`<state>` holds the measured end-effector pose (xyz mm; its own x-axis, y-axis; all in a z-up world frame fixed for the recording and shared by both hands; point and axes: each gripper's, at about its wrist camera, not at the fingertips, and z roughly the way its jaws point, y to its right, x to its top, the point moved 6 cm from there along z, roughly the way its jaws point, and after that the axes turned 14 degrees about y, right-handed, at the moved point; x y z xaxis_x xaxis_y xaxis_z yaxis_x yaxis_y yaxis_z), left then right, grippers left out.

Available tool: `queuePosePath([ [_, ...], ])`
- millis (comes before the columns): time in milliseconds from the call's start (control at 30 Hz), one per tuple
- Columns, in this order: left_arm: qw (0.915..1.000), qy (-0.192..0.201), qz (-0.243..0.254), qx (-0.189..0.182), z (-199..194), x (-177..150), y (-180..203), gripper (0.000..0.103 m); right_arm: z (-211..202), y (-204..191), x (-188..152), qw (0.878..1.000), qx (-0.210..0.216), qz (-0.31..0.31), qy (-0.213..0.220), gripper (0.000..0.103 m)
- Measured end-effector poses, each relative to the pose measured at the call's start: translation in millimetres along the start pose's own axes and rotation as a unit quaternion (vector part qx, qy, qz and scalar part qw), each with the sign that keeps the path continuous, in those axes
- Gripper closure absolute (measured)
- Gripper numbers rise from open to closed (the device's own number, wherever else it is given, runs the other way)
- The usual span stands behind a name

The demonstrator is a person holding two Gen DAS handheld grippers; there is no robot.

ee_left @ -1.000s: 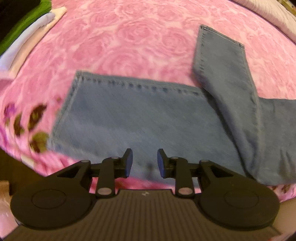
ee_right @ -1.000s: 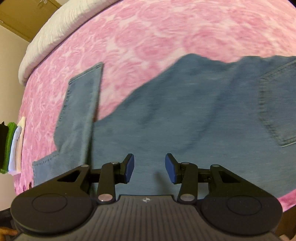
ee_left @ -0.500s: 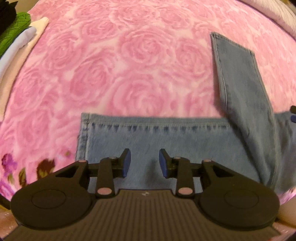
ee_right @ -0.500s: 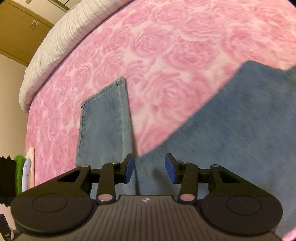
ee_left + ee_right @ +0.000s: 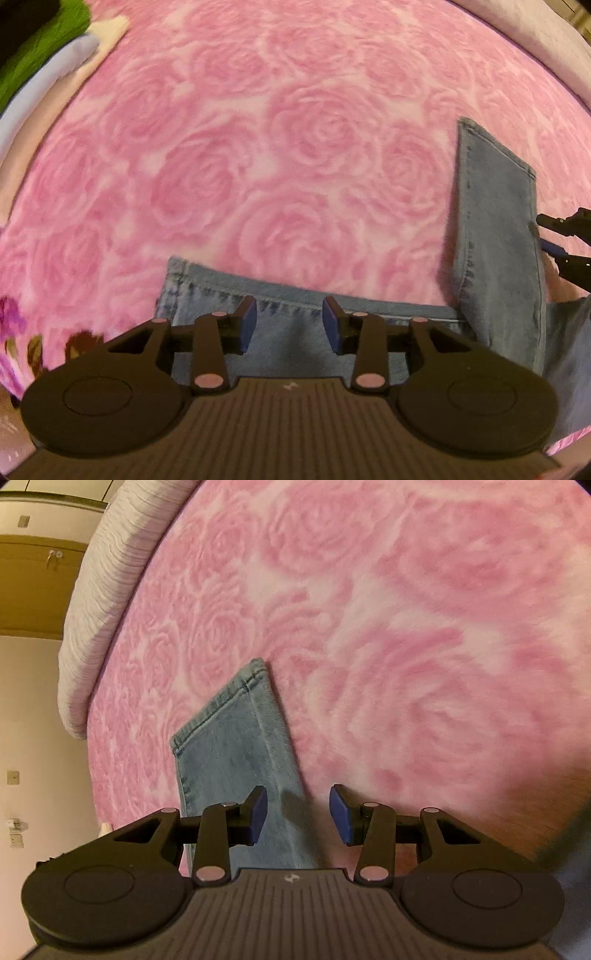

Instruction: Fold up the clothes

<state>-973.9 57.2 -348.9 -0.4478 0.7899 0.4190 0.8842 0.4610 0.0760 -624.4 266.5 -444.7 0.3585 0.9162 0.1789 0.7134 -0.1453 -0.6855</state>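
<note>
Both claws stand with their jaws wide apart and nothing between them: your left gripper (image 5: 288, 325) hangs over the near trouser leg close to its hem, and your right gripper (image 5: 297, 814) hangs at the right edge of the other leg, which runs away from you. The jeans (image 5: 496, 236) lie flat on the pink rose blanket (image 5: 280, 155), one leg across the near side toward the left, the other leg angled off toward the far side, so the two legs are splayed rather than stacked.

If you mean to bring the legs together, take each one near its hem and catch both layers of denim inside the pads before you close; a pinch on the top layer alone would probably let the leg twist open as it travels. Keep the cloth low and drag it so the side seams line up.

Your left wrist view shows both legs at once, the tip of the right gripper beside the far leg, and a pile of folded clothes (image 5: 48, 81) at the far left. Your right wrist view shows only the far leg's hem (image 5: 221, 705) and its stitching, plus a white pillow (image 5: 99, 602) at the blanket's far edge; the near leg is out of its sight.
</note>
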Motion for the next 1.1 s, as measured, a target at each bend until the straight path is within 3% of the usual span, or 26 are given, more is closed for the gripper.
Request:
queuePosePath([
  [33, 1.0, -0.004, -0.007, 0.002, -0.4, -2.4, -4.4, 0.069, 2.4, -4.0, -0.9, 1.0, -0.001, -0.009, 0.0, 0.084],
  [100, 0.9998, -0.007, -0.018, 0.001, -4.7, -6.3, -13.6, 0.069, -1.0, -25.0, -11.3, 0.999, 0.01, -0.045, 0.003, 0.093],
  [200, 0.9994, -0.007, -0.034, -0.001, -17.7, -11.1, -32.2, 0.069, -17.4, -76.0, -42.0, 0.991, 0.048, -0.121, 0.022, 0.094],
  [333, 0.9987, -0.004, -0.051, 0.004, -38.3, -22.9, -71.3, 0.069, -39.6, -144.5, -83.7, 0.969, 0.097, -0.222, 0.046, 0.094],
  [400, 0.9984, -0.004, -0.055, 0.007, -49.9, -31.1, -93.4, 0.068, -43.2, -177.2, -131.5, 0.958, 0.128, -0.255, 0.023, 0.094],
  [500, 0.9981, -0.004, -0.061, 0.011, -67.1, -43.5, -126.6, 0.068, -40.1, -204.5, -214.5, 0.946, 0.142, -0.289, -0.042, 0.083],
  [533, 0.998, -0.003, -0.062, 0.011, -71.6, -47.9, -136.4, 0.068, -38.3, -206.4, -238.0, 0.943, 0.133, -0.3, -0.064, 0.069],
  [600, 0.9979, -0.003, -0.065, 0.006, -78.6, -57.2, -153.4, 0.068, -40.7, -198.4, -277.6, 0.939, 0.1, -0.314, -0.094, 0.051],
  [733, 0.996, -0.014, -0.08, -0.038, -78.8, -74.5, -160.8, 0.068, -56.0, -166.9, -323.3, 0.943, 0.032, -0.312, -0.114, 0.052],
  [800, 0.9923, -0.016, -0.099, -0.073, -75.2, -80.8, -153.6, 0.068, -70.7, -140.6, -325.0, 0.958, -0.005, -0.265, -0.104, 0.052],
  [900, 0.9799, -0.012, -0.151, -0.13, -67.6, -87.8, -138.0, 0.068, -97.0, -94.0, -308.4, 0.987, -0.046, -0.142, -0.059, 0.052],
  [1000, 0.9522, 0.007, -0.245, -0.182, -53.2, -88.4, -127.5, 0.068, -121.7, -49.9, -290.7, 0.997, -0.073, -0.015, -0.006, 0.052],
  [1100, 0.923, 0.036, -0.326, -0.201, -36.3, -84.3, -126.7, 0.068, -143.5, -15.0, -278.6, 0.992, -0.073, 0.09, 0.049, 0.05],
])
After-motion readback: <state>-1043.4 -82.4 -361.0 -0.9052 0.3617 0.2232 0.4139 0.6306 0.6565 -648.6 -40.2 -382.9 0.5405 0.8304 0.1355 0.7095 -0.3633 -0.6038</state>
